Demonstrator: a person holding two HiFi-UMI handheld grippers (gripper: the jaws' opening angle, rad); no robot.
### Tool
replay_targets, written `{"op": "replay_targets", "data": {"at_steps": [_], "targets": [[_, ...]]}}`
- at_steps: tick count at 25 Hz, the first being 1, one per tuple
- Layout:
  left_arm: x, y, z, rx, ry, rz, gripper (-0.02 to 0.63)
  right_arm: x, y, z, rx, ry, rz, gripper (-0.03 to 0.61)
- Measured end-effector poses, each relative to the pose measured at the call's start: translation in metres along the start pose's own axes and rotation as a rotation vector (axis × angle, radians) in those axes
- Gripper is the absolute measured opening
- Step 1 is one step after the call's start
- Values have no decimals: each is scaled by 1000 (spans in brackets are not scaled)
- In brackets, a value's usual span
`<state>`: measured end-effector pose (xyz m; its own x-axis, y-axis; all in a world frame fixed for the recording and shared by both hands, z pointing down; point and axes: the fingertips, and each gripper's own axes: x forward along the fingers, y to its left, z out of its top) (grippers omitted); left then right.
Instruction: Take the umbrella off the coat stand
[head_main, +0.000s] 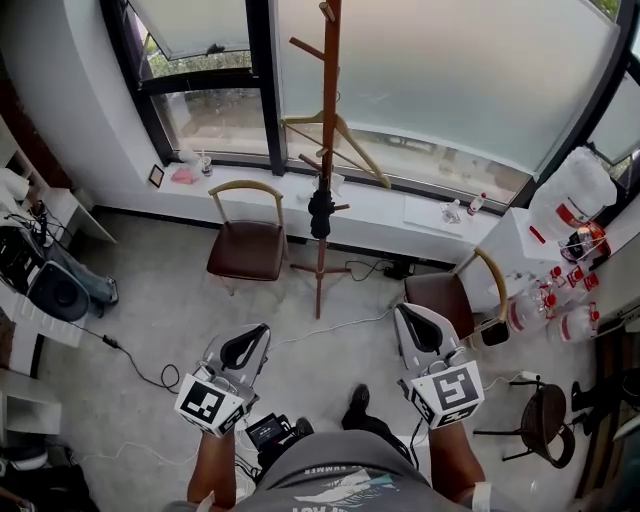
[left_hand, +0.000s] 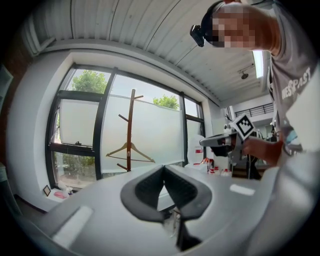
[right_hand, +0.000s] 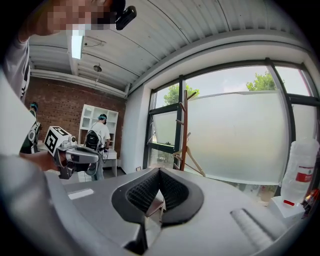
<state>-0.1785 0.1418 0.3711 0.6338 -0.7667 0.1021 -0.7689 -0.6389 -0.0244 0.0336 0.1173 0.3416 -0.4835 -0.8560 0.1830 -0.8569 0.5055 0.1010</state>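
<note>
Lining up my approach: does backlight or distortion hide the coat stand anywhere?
Head view: even daylight, coat stand sharp. Left gripper view: fisheye curve, stand dark against bright window, left claw soft. Right gripper view: same curve, stand readable.

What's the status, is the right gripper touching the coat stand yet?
Apart. The head view shows the right gripper well short of the coat stand, with floor between them.
</note>
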Motion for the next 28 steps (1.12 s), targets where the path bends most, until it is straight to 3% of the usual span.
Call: {"op": "replay_targets", "data": {"at_steps": [18,28], "targets": [[97,19,6,-15,36,143,2,79,-91,-4,-11,2,147,2],[146,11,10,3,49,158,2,94,-128,-6,-35,1,207,2]]}}
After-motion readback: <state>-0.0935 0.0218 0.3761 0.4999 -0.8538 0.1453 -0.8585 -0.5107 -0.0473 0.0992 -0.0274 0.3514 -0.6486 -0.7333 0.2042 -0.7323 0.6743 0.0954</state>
